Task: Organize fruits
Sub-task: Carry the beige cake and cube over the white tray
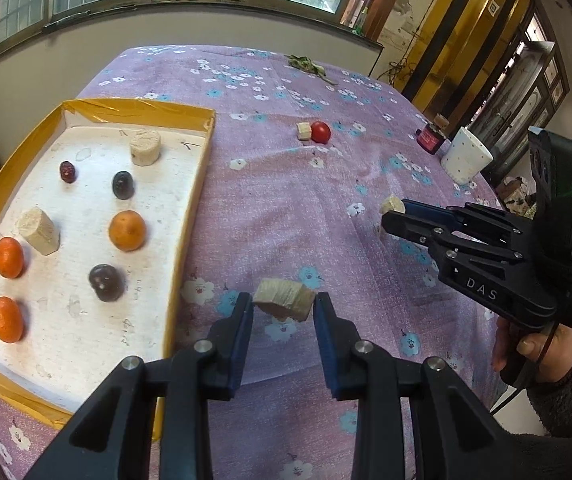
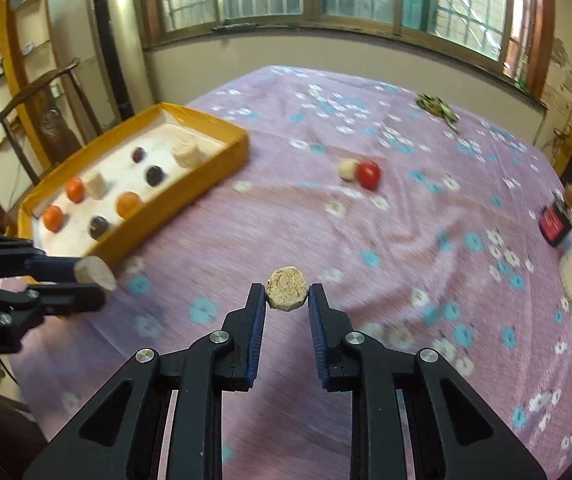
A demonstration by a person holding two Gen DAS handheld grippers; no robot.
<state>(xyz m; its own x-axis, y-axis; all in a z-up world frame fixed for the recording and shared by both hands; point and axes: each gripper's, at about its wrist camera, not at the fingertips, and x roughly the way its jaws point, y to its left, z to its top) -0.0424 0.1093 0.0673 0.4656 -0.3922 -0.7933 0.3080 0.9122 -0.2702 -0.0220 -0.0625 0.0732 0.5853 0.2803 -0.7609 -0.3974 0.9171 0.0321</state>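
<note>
- The cloth [image 1: 286, 208] was lilac, strewn with white and blue flowers.
- The tray [image 1: 138, 107] had a yellow-orange rim and a white floor.
- In the tray lay three orange fruits [image 1: 127, 230], dark purple ones [image 1: 122, 185] and pale beige chunks [image 1: 145, 147].
- Right of the tray sat a red tomato [image 1: 320, 132].
- The cup [image 1: 465, 155] was white with dark dots.
- The jar [image 1: 429, 139] was dark with a red label.

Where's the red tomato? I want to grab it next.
The tomato lies on the tablecloth mid-table, right of the tray, touching a pale chunk on its left in both views.
</note>
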